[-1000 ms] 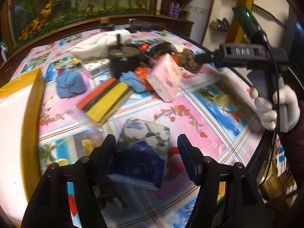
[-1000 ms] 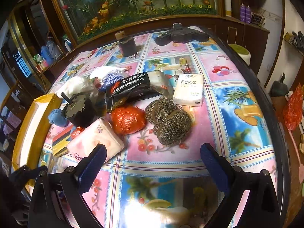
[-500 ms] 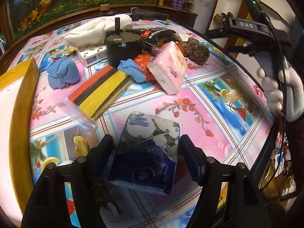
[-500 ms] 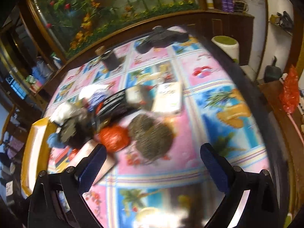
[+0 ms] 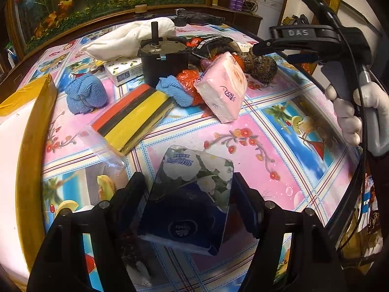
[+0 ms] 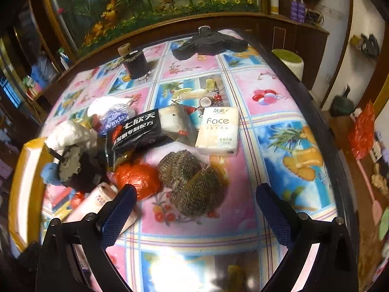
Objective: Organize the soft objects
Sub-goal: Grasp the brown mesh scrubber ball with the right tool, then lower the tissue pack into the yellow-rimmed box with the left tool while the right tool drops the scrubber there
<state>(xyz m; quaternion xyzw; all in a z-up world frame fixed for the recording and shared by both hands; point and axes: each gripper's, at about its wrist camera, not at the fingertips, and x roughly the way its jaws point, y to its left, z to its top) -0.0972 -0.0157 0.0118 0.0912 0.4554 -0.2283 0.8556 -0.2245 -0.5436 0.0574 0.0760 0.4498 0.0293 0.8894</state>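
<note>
Left wrist view: left claw (image 5: 188, 209) clamps the tissue pack (image 5: 192, 194); slick wrap could slide out. Right claw (image 6: 194, 209) hangs released above the scrubbers (image 6: 192, 182).

The tablecloth (image 5: 267, 131) is checked in pink and blue squares printed with flowers, fruit and palm trees. The tissue pack (image 5: 192, 194) is dark blue with white blossoms and green leaves, the other tissue pack (image 5: 222, 87) pale pink, the sponge pack (image 5: 132, 114) striped red, black and yellow. The rolled towel (image 5: 85, 95) is blue, the scrubbers (image 6: 192, 182) speckled brown, the crumpled bag (image 6: 137, 178) orange-red.
</note>
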